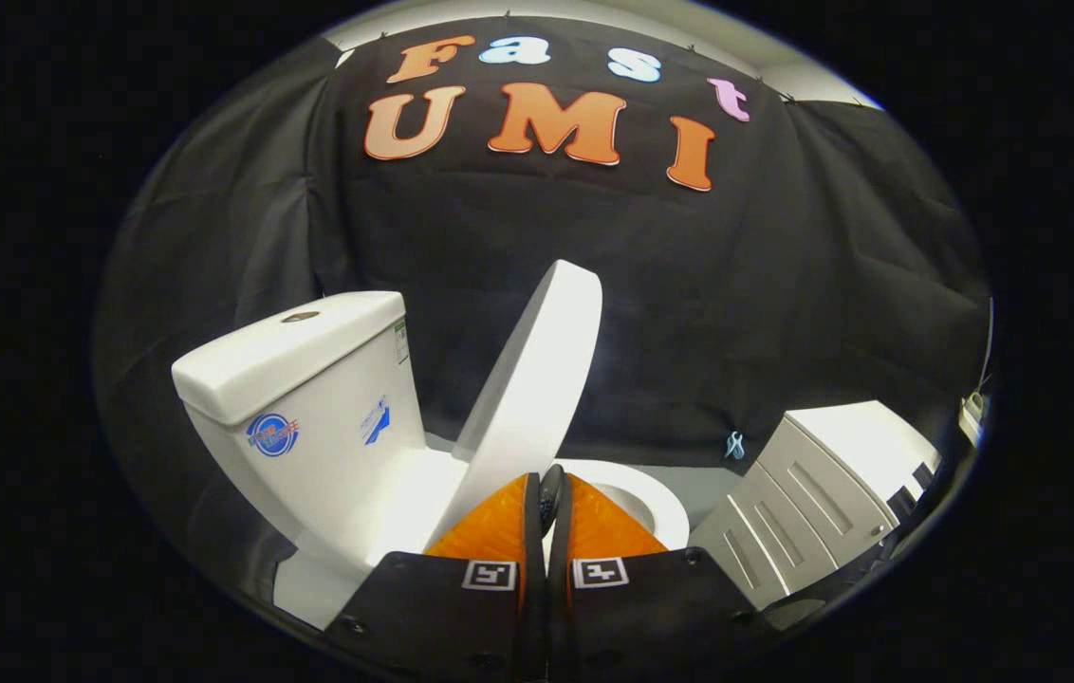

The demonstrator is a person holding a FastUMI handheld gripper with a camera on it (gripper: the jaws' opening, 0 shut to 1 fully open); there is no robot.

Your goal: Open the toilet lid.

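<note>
My claw has its fingers pressed together, gripping nothing. Just ahead, toilet lid raised, tilted toward the cistern. Toilet seat exposed beside the fingers; bowl contents not visible. White drawer cabinet beyond.

We see the floor carrying the toilet and, well apart, a white cabinet.

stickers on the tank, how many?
3 visible. One round sticker on the tank side nearest the gripper, one smaller further along that side, one at its top corner by the raised lid. Other faces are hidden. Fingers closed together, lid just ahead.
</note>
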